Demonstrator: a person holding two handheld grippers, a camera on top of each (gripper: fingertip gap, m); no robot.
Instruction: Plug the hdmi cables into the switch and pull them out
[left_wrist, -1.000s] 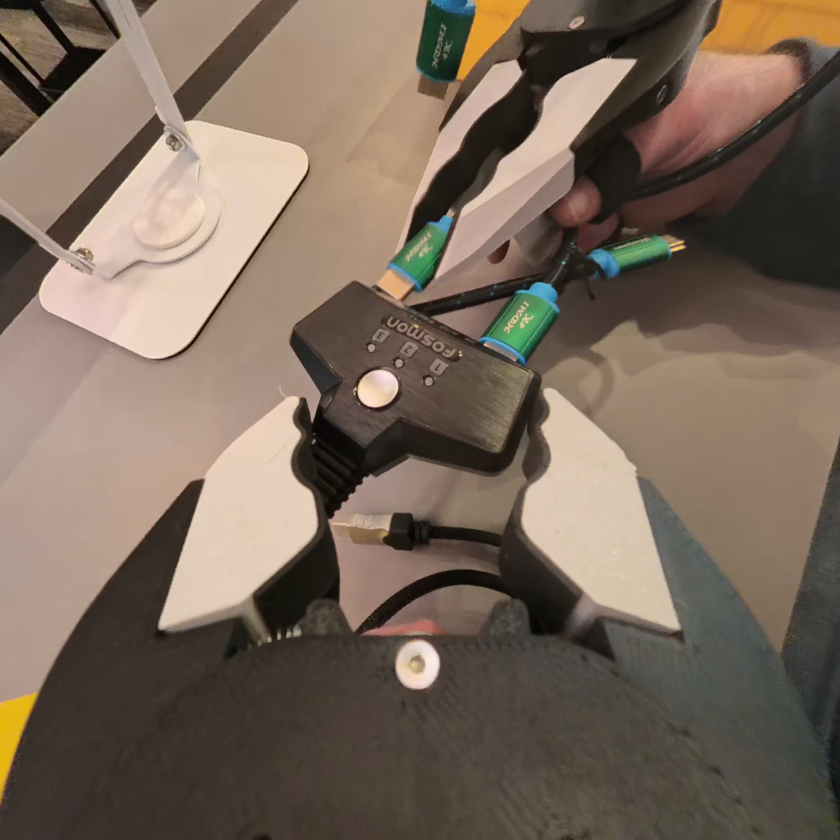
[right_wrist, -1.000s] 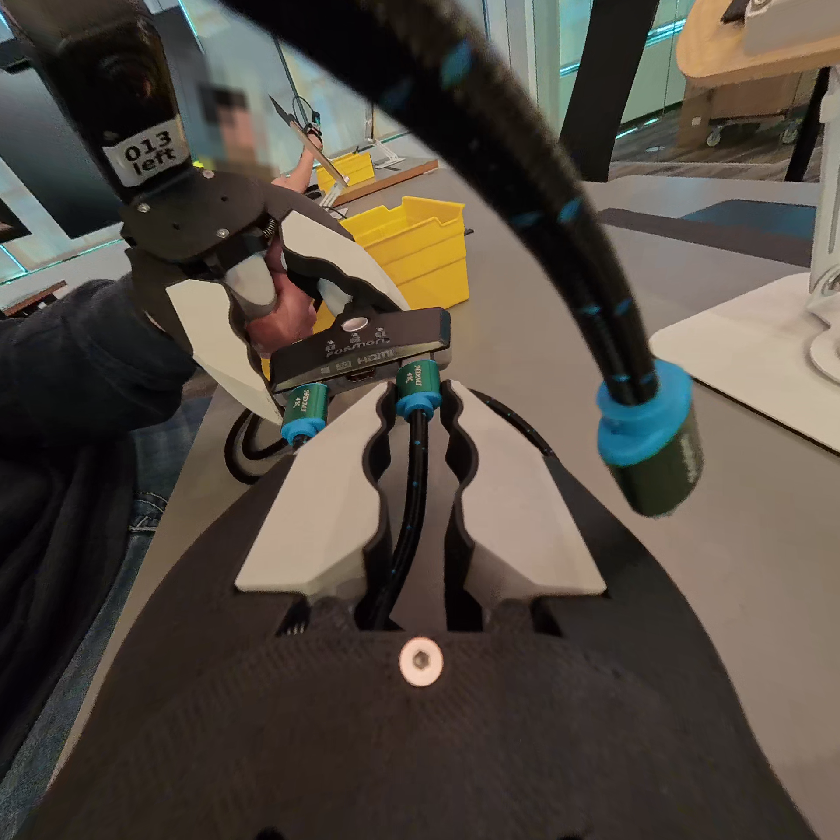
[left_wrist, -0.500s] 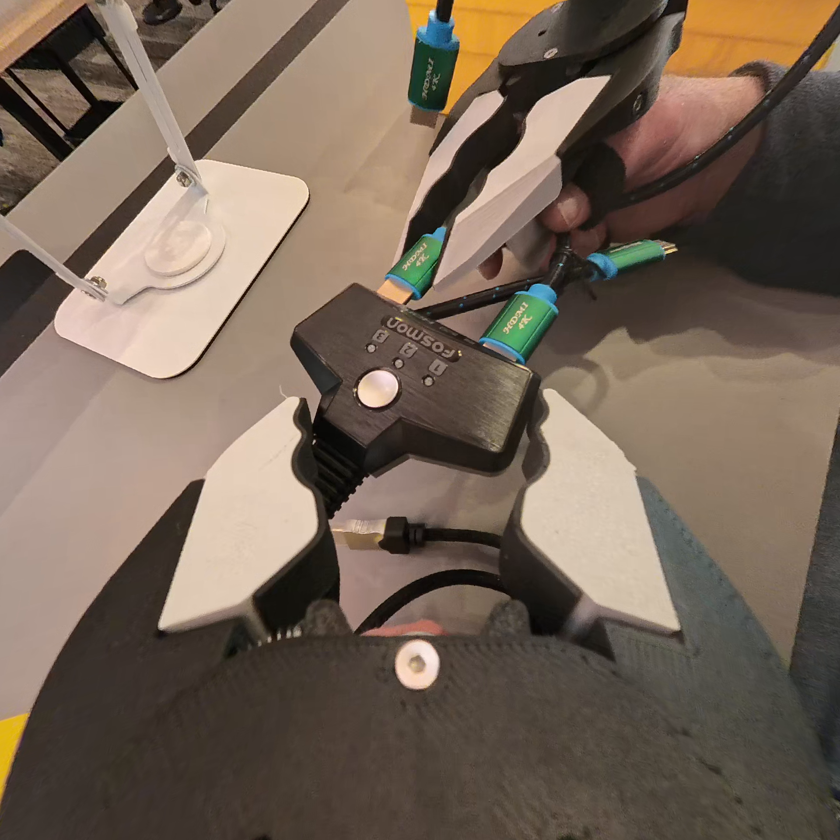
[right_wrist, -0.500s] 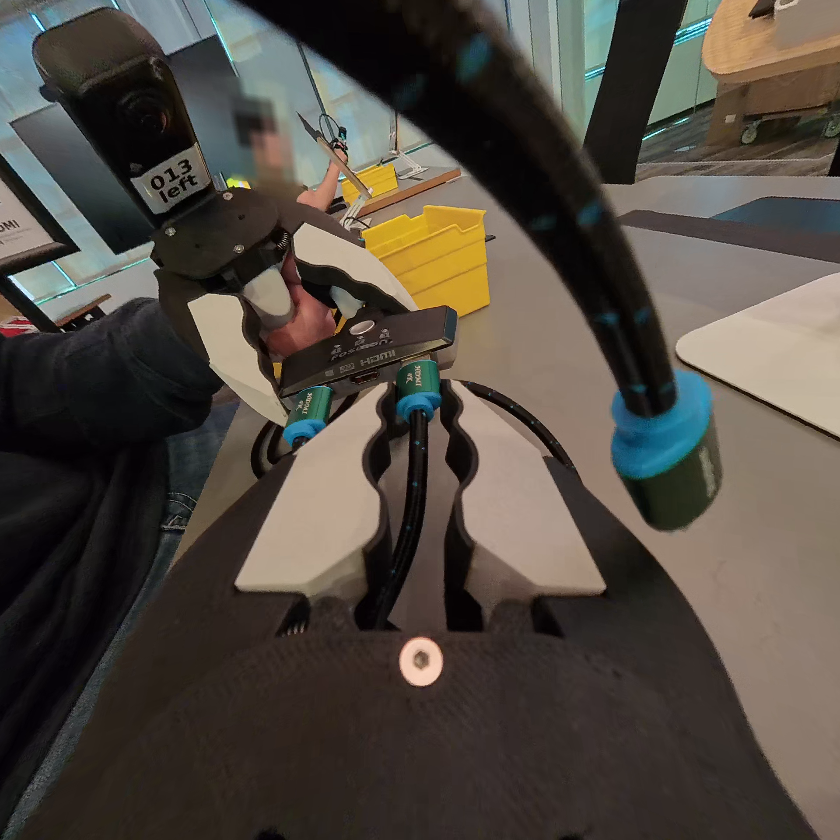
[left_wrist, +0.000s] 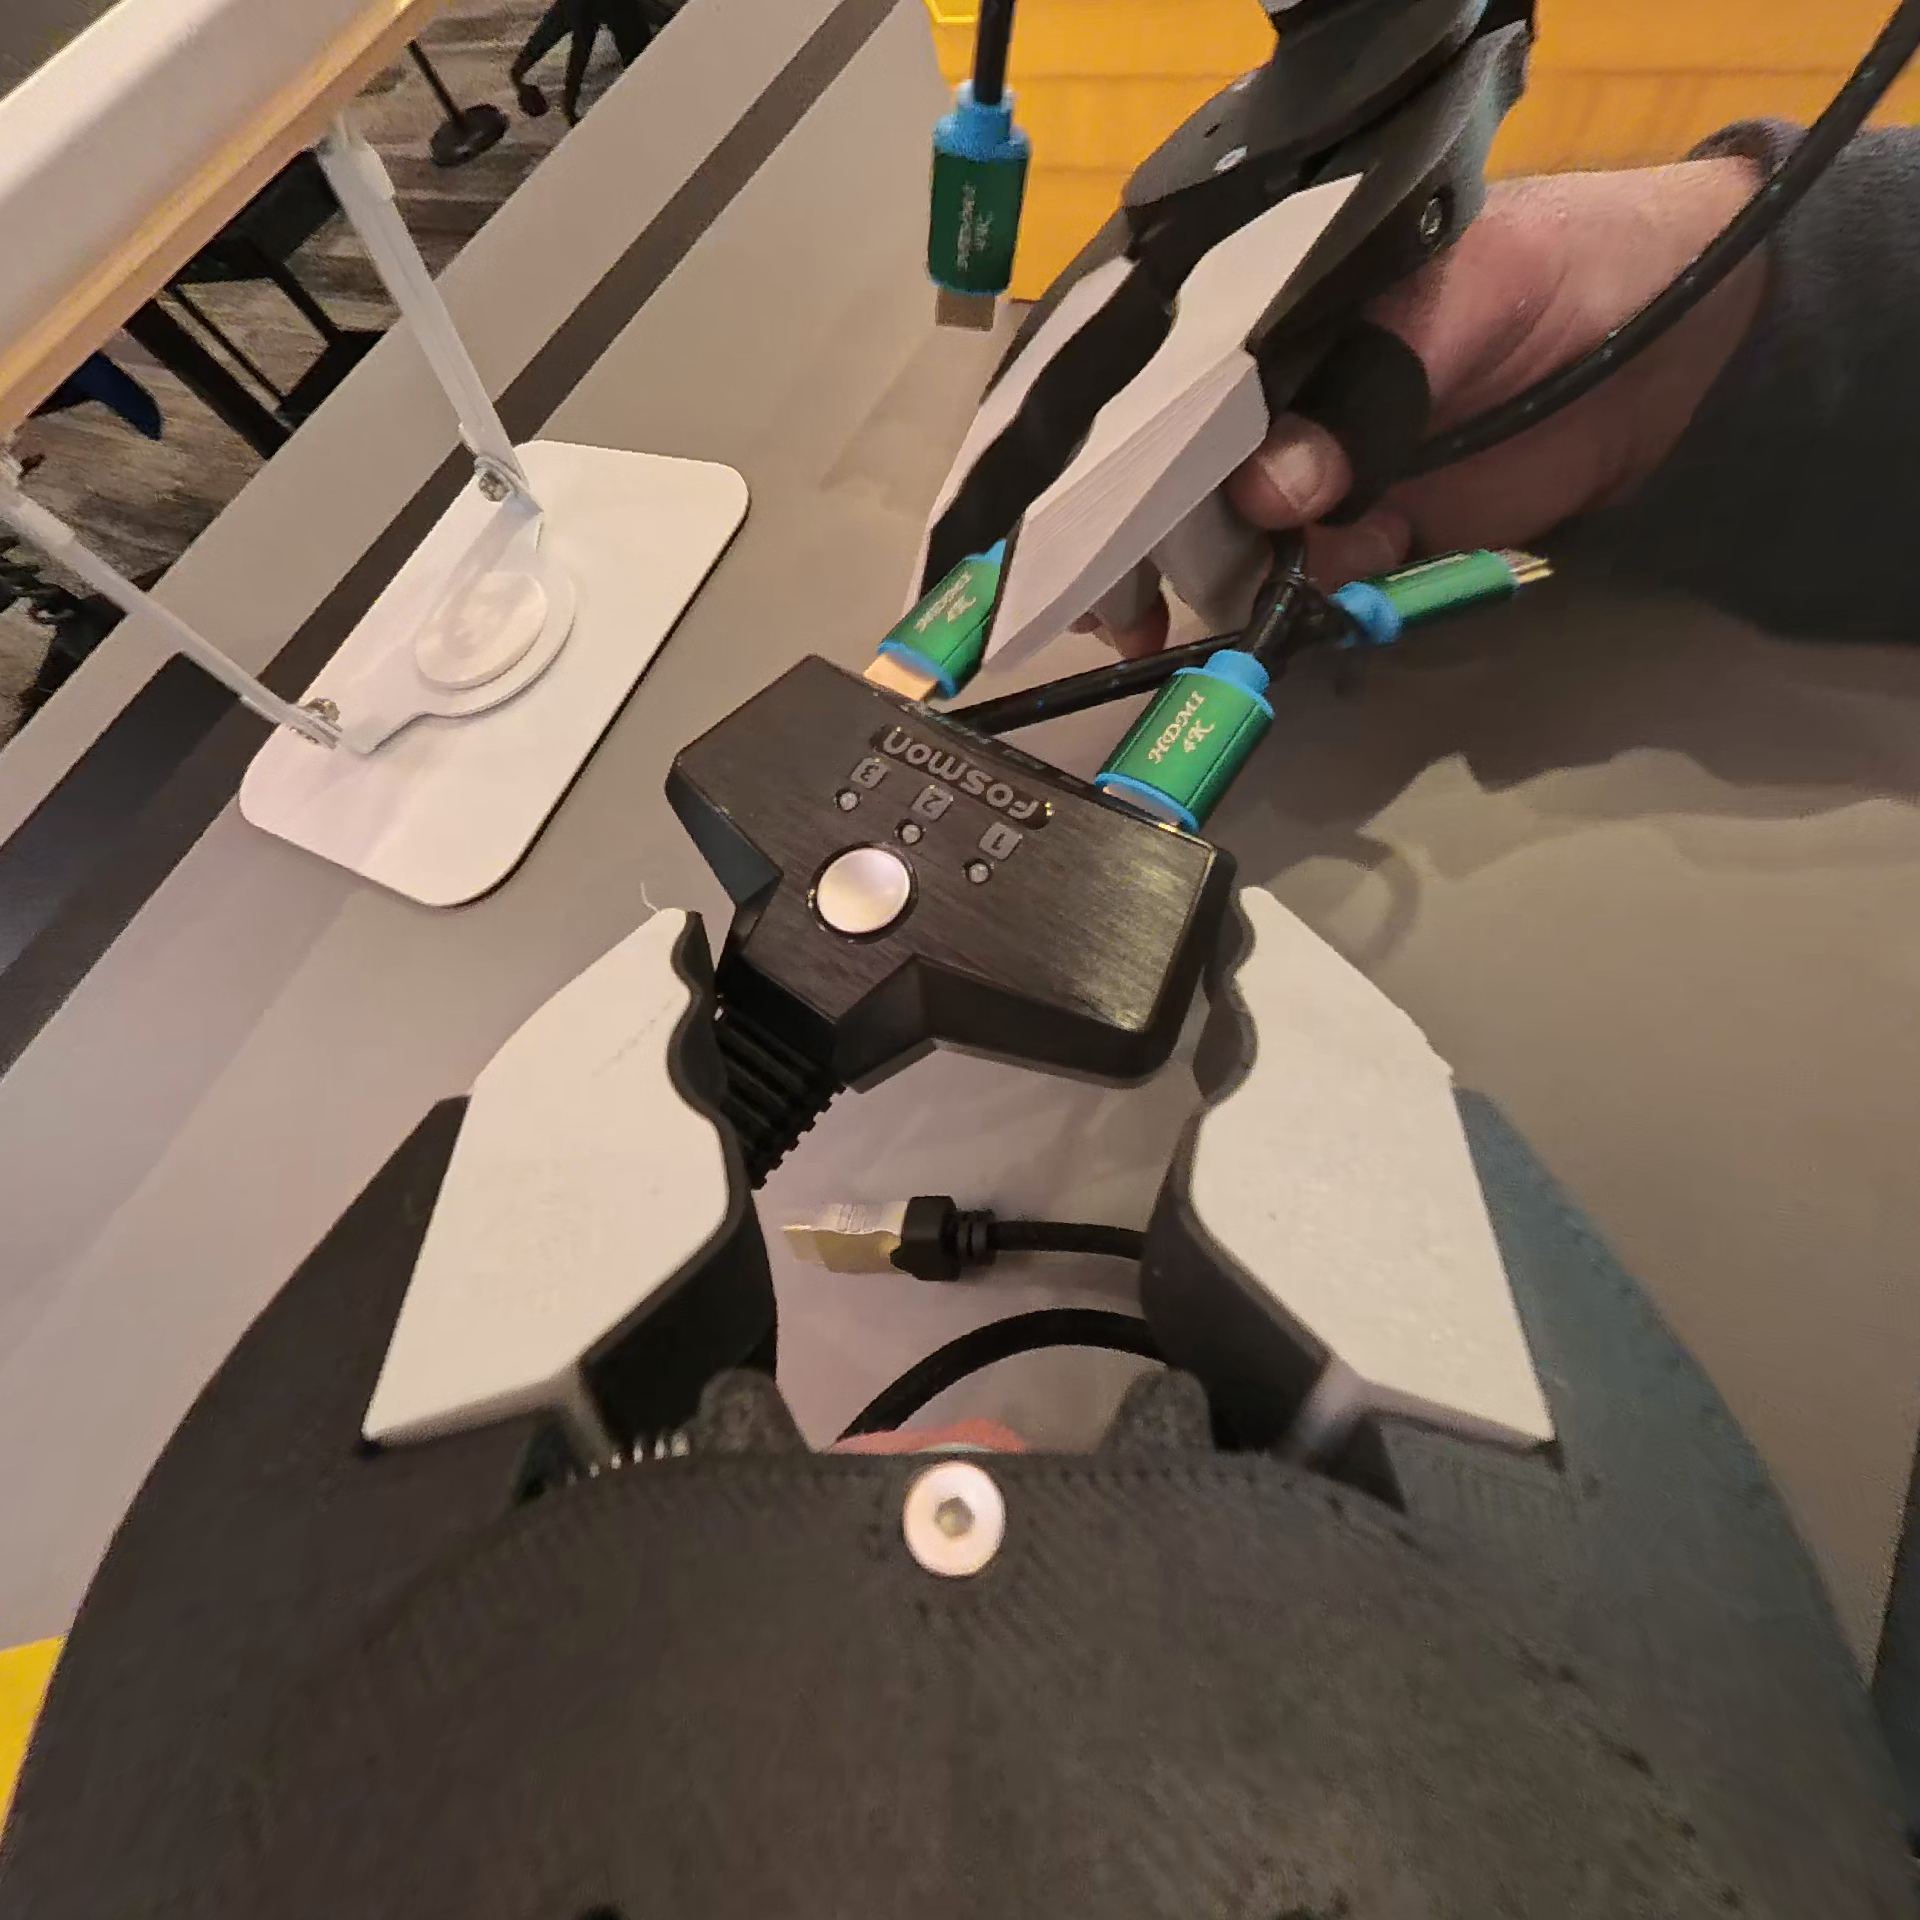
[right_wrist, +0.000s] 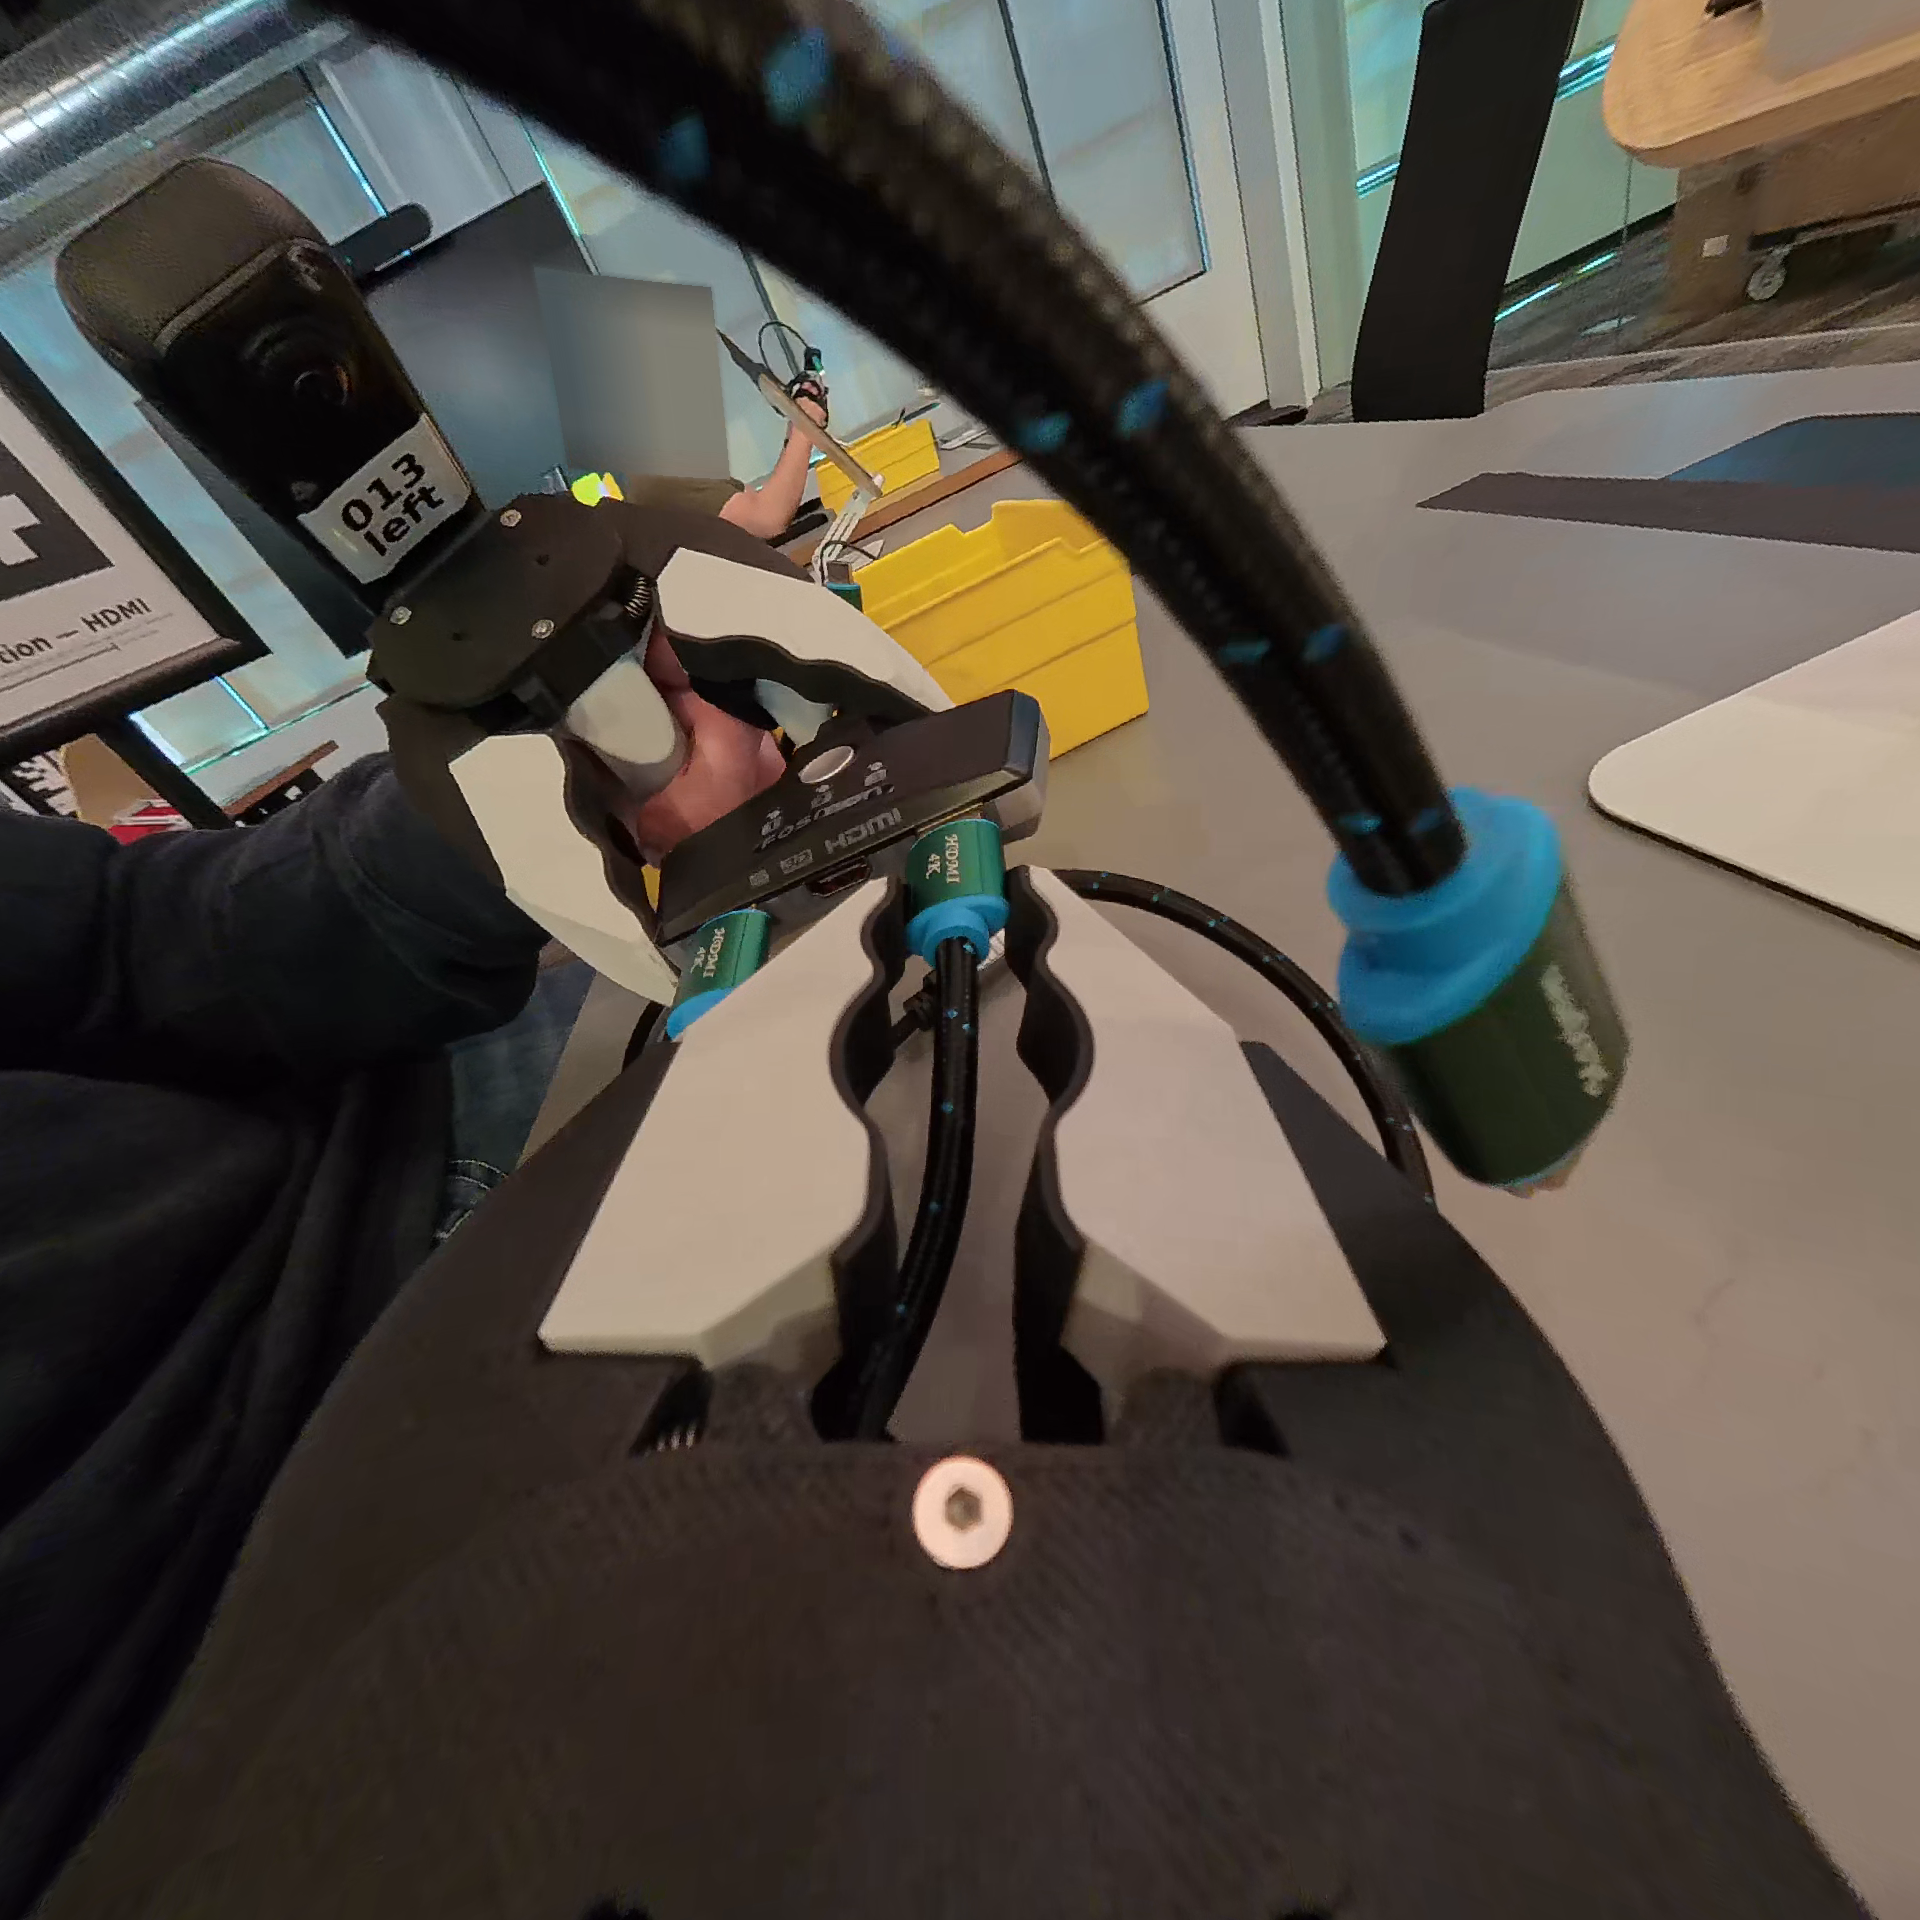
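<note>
Altogether four green HDMI plugs with blue collars show in the left wrist view. One plug (left_wrist: 1184, 753) sits in a port at the right end of the switch's far edge. A second plug (left_wrist: 940, 618) is pinched between the fingers of the right gripper (left_wrist: 961, 623), its gold tip at the left port; how deep it sits cannot be told. A third plug (left_wrist: 1439, 592) lies on the grey table (left_wrist: 1558, 1039) beside the person's hand (left_wrist: 1455, 343). The fourth plug (left_wrist: 971, 229) hangs in the air from its braided cable.

The black switch (left_wrist: 966, 904) is a single box with one round silver button and three small lamps. It is held off the table by the left gripper (left_wrist: 956, 997), whose two white fingers (left_wrist: 582, 1122) press its ribbed cable boot on one side and its right corner on the other — a medium-wide grip. Below it lies one gold-tipped black connector (left_wrist: 883, 1236) on its thin black lead.

From the right wrist view, the right gripper (right_wrist: 956, 935) is drawn narrow around one plug (right_wrist: 951, 862) at the switch (right_wrist: 862, 810), with the cable running back between its fingers. The middle port stands empty — one more plug (right_wrist: 717, 961) sits to its left. One yellow bin (right_wrist: 997, 623) rests behind, and one white stand base (left_wrist: 488, 675) lies on the table.
</note>
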